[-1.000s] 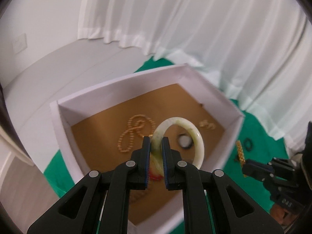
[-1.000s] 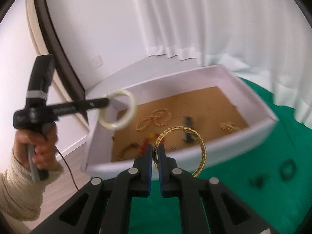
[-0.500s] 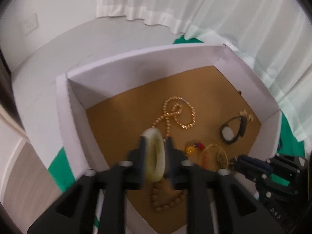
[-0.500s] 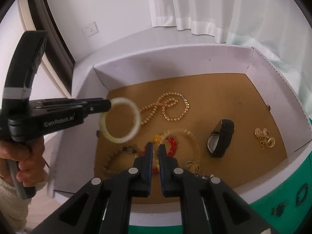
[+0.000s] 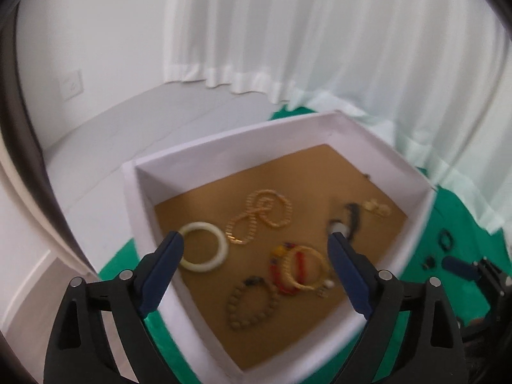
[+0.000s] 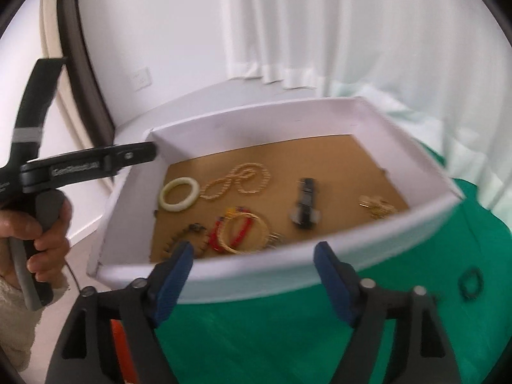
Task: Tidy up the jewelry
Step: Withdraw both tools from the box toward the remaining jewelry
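Grippers both just opened, jaws wide, nothing between: left gripper (image 5: pixel 254 256) over box (image 5: pixel 243 140); right gripper (image 6: pixel 254 264) at near wall; loose black ring (image 6: pixel 470 283) on green cloth (image 6: pixel 288 336), right of right gripper, nearer it.

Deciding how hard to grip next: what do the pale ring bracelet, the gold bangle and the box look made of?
Pale bracelet: looks like jade or glass, smooth, milky and glossy; could be plastic.
Gold bangle: thin, shiny yellow hoop with a ribbed look, likely metal.
Box: looks like white cardboard, matte folded walls, with a plain brown floor like raw card.
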Demonstrator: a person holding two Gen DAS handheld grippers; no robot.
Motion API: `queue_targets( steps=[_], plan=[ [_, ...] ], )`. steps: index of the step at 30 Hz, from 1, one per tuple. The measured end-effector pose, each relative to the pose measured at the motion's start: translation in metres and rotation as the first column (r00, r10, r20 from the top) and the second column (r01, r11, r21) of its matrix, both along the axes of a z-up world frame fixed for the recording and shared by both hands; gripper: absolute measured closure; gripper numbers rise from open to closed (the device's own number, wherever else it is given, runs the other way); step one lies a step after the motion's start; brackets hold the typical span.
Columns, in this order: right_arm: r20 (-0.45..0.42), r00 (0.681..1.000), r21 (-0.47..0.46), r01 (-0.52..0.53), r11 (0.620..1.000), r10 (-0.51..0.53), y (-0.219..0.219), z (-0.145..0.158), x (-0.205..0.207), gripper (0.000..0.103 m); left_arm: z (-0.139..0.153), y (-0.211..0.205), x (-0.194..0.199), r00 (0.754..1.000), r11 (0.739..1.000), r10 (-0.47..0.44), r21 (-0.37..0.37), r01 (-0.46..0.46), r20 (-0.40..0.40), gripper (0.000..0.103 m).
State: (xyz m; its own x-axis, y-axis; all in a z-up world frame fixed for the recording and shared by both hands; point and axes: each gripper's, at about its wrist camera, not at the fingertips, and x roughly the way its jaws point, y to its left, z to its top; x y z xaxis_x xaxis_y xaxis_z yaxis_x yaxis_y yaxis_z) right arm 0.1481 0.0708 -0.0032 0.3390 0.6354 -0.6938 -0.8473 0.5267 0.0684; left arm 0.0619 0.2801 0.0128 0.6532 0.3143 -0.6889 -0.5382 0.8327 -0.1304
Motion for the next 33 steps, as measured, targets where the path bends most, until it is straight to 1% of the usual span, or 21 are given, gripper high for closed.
queue_targets(
  steps=[3, 5, 7, 9, 11, 12, 13, 16, 18, 19, 21, 22, 24, 26, 30, 32, 33],
  plan=[
    [0.052, 0.995, -0.007, 0.084, 0.996, -0.084, -0.040, -0.005, 0.002, 0.018, 0.010, -0.040, -0.001, 0.997, 0.996, -0.079, 0.041, 0.078, 0.019, 0.005],
    [0.084, 0.982, -0.023, 0.173, 0.985, -0.171, -0.073, -0.015, 0.008, 0.018, 0.014, -0.069, -0.002, 0.989, 0.988, -0.144, 0.066, 0.141, 0.032, 0.003],
    [0.078, 0.962, -0.043, 0.265, 0.963, -0.261, -0.109, -0.029, 0.015, 0.018, 0.015, -0.100, 0.001, 0.975, 0.974, -0.219, 0.073, 0.215, 0.037, 0.002],
    [0.056, 0.938, -0.063, 0.347, 0.936, -0.343, -0.144, -0.044, 0.022, 0.018, 0.011, -0.129, 0.005, 0.957, 0.956, -0.289, 0.061, 0.287, 0.028, 0.002],
    [0.036, 0.906, -0.074, 0.423, 0.903, -0.421, -0.180, -0.058, 0.027, 0.018, 0.002, -0.155, 0.010, 0.935, 0.935, -0.353, 0.035, 0.352, 0.017, 0.001],
    [0.025, 0.885, -0.075, 0.465, 0.882, -0.465, -0.202, -0.066, 0.029, 0.018, -0.005, -0.170, 0.015, 0.921, 0.921, -0.389, 0.020, 0.389, 0.006, 0.001],
    [0.019, 0.871, -0.077, 0.492, 0.867, -0.492, -0.216, -0.071, 0.029, 0.018, -0.012, -0.181, 0.020, 0.912, 0.912, -0.411, 0.009, 0.411, -0.008, 0.001],
    [0.003, 0.810, -0.085, 0.584, 0.807, -0.586, -0.262, -0.089, 0.034, 0.018, -0.038, -0.212, 0.035, 0.885, 0.887, -0.461, -0.036, 0.460, -0.068, 0.001],
    [-0.003, 0.768, -0.097, 0.637, 0.765, -0.640, -0.287, -0.100, 0.038, 0.018, -0.060, -0.231, 0.049, 0.866, 0.875, -0.484, -0.068, 0.479, -0.125, 0.001],
    [-0.002, 0.744, -0.106, 0.664, 0.740, -0.668, -0.299, -0.105, 0.039, 0.018, -0.068, -0.238, 0.054, 0.857, 0.869, -0.495, -0.081, 0.489, -0.141, 0.001],
    [0.004, 0.712, -0.121, 0.698, 0.706, -0.702, -0.315, -0.111, 0.040, 0.018, -0.087, -0.251, 0.064, 0.838, 0.853, -0.523, -0.096, 0.514, -0.160, 0.001],
    [0.012, 0.704, -0.127, 0.705, 0.698, -0.710, -0.319, -0.112, 0.039, 0.018, -0.093, -0.255, 0.067, 0.835, 0.851, -0.525, -0.092, 0.517, -0.164, 0.001],
    [0.041, 0.693, -0.143, 0.717, 0.682, -0.720, -0.325, -0.115, 0.038, 0.018, -0.105, -0.259, 0.075, 0.838, 0.855, -0.518, -0.077, 0.513, -0.172, 0.001],
    [0.058, 0.692, -0.155, 0.718, 0.678, -0.720, -0.326, -0.118, 0.039, 0.018, -0.118, -0.259, 0.086, 0.855, 0.875, -0.482, -0.067, 0.479, -0.193, 0.001],
    [0.072, 0.698, -0.149, 0.714, 0.684, -0.713, -0.330, -0.117, 0.033, 0.018, -0.133, -0.254, 0.096, 0.875, 0.906, -0.422, -0.065, 0.419, -0.239, 0.001],
    [0.078, 0.701, -0.143, 0.712, 0.688, -0.709, -0.330, -0.117, 0.030, 0.018, -0.135, -0.254, 0.099, 0.873, 0.913, -0.400, -0.034, 0.408, -0.279, 0.001],
    [0.079, 0.702, -0.144, 0.711, 0.689, -0.708, -0.329, -0.118, 0.029, 0.018, -0.136, -0.256, 0.100, 0.869, 0.911, -0.393, 0.000, 0.412, -0.301, 0.001]
  ],
)
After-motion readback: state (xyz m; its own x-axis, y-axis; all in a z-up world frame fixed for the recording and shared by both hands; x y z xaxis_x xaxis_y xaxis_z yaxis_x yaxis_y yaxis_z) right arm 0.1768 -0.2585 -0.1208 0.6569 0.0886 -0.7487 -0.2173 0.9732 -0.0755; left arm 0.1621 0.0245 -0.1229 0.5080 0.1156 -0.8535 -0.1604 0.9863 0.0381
